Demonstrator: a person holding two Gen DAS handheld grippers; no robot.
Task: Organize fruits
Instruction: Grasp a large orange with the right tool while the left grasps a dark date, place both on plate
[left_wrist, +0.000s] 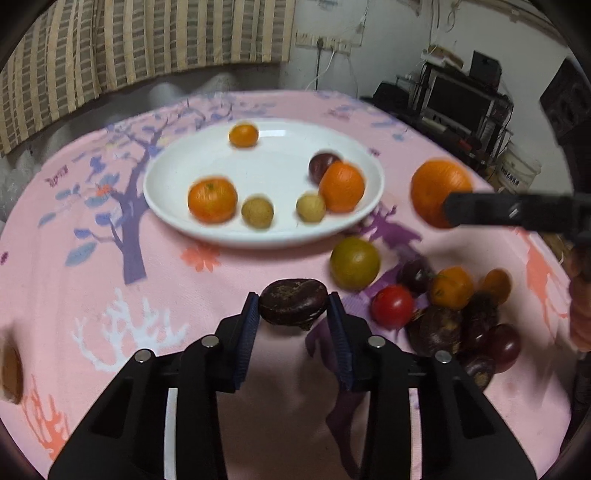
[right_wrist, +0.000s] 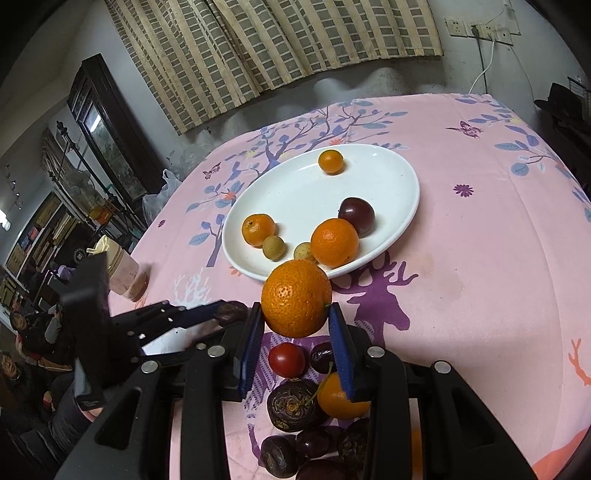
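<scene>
Now both my tools are loaded. My left gripper (left_wrist: 291, 308) is clenched on a dark brown water chestnut (left_wrist: 293, 302), its blue pads pressing on both flat sides, and it hangs over the pink tablecloth (left_wrist: 110, 280) just in front of the white plate (left_wrist: 177, 221). My right gripper (right_wrist: 295, 314) is grasping a large orange (right_wrist: 296, 297) at its widest part, near the plate's front rim.

I think the step in hand is to carry each fruit to the plate. To do it well, I would bring the orange over the rim first and lower it until it almost touches the porcelain before letting go, because a round fruit dropped from above will roll. The chestnut is flatter and should stay where I put it.

For room, the middle and the far left part of the plate are bare, while the near right part is crowded by an orange (left_wrist: 341, 186), a dark plum (left_wrist: 322, 165) and two small yellow fruits (left_wrist: 311, 207). The rim is low, so no high lift is needed. The pile of remaining fruit (right_wrist: 295, 402) lies under the right gripper, so I should go forward, not down. The two tools are close beside each other; I would move them one at a time.
</scene>
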